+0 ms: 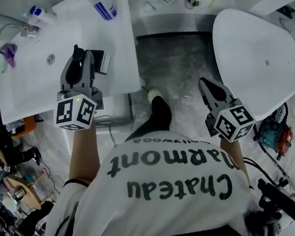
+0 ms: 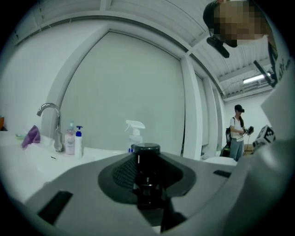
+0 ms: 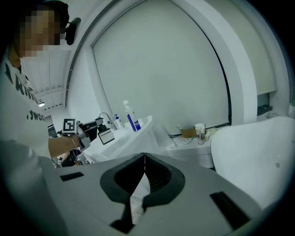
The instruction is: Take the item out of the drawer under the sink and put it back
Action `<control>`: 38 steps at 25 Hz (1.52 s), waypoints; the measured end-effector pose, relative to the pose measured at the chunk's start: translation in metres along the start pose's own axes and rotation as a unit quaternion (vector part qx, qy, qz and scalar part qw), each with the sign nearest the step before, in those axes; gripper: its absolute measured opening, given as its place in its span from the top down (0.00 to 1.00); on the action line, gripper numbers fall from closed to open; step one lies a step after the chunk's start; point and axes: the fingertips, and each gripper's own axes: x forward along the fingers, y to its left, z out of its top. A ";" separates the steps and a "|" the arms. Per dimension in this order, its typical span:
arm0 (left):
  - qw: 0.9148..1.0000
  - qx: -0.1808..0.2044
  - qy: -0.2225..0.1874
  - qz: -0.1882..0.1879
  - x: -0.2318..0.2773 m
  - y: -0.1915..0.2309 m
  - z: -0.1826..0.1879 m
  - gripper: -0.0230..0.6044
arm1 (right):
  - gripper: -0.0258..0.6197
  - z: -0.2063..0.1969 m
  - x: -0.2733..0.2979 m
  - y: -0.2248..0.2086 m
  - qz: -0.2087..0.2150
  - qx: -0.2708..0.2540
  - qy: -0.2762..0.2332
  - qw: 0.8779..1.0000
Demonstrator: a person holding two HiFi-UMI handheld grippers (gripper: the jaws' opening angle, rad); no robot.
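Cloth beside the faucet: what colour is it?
The cloth is purple; the left gripper view shows it best.

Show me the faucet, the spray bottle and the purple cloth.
faucet point(image 2: 58, 131), left gripper view, on the upright pipe.
spray bottle point(image 2: 135, 135), left gripper view, on the neck below the trigger.
purple cloth point(image 2: 31, 137), left gripper view, on its middle.

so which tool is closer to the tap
Left. The left tool, gripping a black item, is over the sink, right of the tap; the right tool is off over the floor by the tub.
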 end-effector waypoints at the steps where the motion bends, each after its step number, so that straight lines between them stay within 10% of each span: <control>1: 1.000 0.002 0.005 0.003 0.003 0.003 -0.004 0.79 | 0.94 0.001 0.004 -0.001 0.002 0.001 0.003 1.000; 38: 0.998 0.004 0.054 0.017 0.040 0.031 -0.051 0.79 | 0.94 -0.019 0.057 -0.012 0.024 0.025 0.045 0.998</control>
